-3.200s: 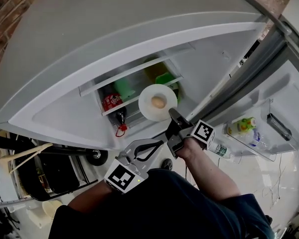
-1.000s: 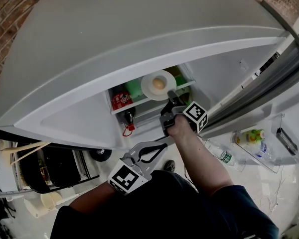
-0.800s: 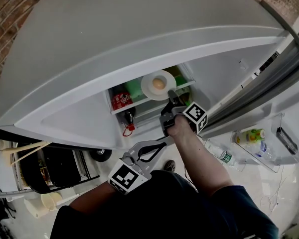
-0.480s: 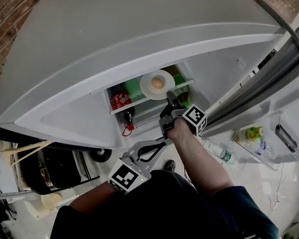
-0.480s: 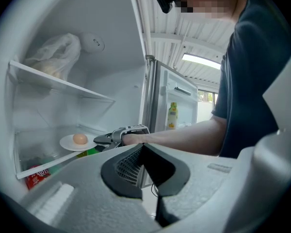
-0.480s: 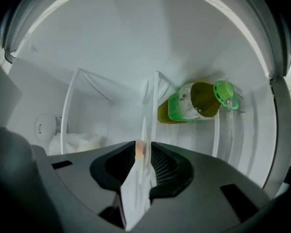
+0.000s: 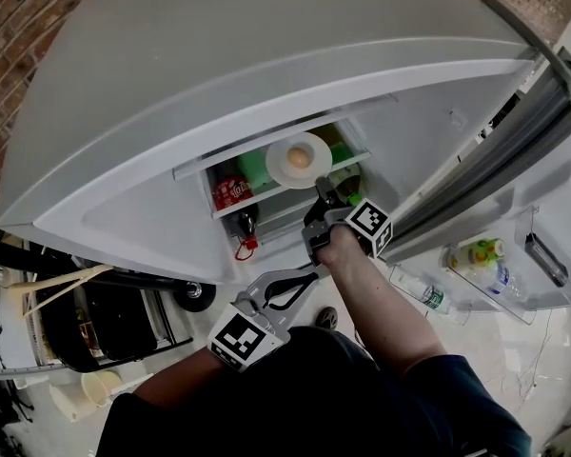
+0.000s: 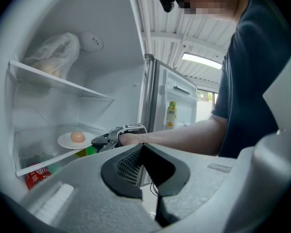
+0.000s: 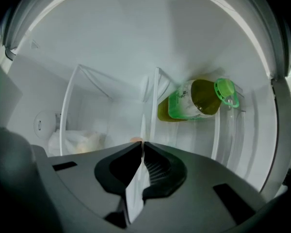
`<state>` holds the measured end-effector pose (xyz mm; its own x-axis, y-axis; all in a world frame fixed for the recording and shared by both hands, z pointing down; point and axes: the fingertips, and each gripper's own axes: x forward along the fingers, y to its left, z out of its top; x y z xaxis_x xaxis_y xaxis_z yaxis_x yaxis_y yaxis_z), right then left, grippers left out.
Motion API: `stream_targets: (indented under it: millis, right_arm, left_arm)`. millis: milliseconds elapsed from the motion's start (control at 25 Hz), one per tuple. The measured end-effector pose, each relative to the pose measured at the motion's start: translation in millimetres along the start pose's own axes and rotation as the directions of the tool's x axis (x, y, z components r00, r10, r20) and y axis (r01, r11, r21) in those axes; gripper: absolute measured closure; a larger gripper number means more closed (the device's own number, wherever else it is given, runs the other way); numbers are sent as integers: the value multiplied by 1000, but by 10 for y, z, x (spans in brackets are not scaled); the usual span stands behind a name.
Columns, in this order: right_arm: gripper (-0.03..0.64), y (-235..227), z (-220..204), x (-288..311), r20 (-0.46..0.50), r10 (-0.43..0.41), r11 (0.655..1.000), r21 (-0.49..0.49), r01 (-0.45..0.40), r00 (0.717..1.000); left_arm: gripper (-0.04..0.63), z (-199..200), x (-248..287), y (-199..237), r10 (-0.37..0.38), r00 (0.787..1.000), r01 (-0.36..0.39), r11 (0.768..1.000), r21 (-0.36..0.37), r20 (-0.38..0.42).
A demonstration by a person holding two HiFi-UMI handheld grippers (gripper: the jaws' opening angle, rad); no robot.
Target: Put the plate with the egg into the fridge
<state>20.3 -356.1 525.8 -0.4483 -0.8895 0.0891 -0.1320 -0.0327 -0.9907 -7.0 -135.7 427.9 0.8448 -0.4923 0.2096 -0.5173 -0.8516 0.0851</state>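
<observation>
A white plate (image 7: 299, 159) with a brown egg (image 7: 300, 158) on it is inside the open fridge (image 7: 266, 55), over the glass shelf (image 8: 48, 157). In the left gripper view the plate (image 8: 73, 141) looks level with the shelf; I cannot tell if it rests there. My right gripper (image 7: 322, 190) holds the plate's near rim, its jaws closing on the white edge (image 9: 136, 188). My left gripper (image 7: 309, 274) hangs lower, outside the fridge, shut and empty.
A green-capped bottle (image 9: 196, 101) of yellowish liquid lies right of the plate. A red can (image 7: 230, 194) sits on the shelf below. A plastic bag (image 8: 56, 52) lies on the upper shelf. The open door's rack (image 7: 476, 255) holds bottles at right.
Since about three seconds ago the plate has gone from in front of the fridge to inside it. Over the last second it has hardly moved. The left gripper has stayed put.
</observation>
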Motion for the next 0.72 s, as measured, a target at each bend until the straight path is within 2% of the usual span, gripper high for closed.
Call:
stream_targets:
  millis: [240, 400, 560, 720]
  right_arm:
    - [589, 17, 11, -40, 16, 45, 997, 60, -46, 999]
    - [568, 87, 36, -221, 11, 61, 998, -3, -61, 998]
    - [569, 187, 29, -575, -25, 57, 995, -82, -59, 998]
    - [572, 330, 123, -1006, 1, 87, 992, -93, -87, 996]
  left_arm:
    - [591, -5, -7, -28, -7, 1000, 7, 1000, 13, 0]
    - [591, 33, 25, -67, -29, 1000, 28, 999, 37, 8]
    - [591, 118, 63, -113, -53, 997, 53, 999, 8, 53]
    - [591, 113, 71, -116, -78, 995, 78, 997, 5, 61]
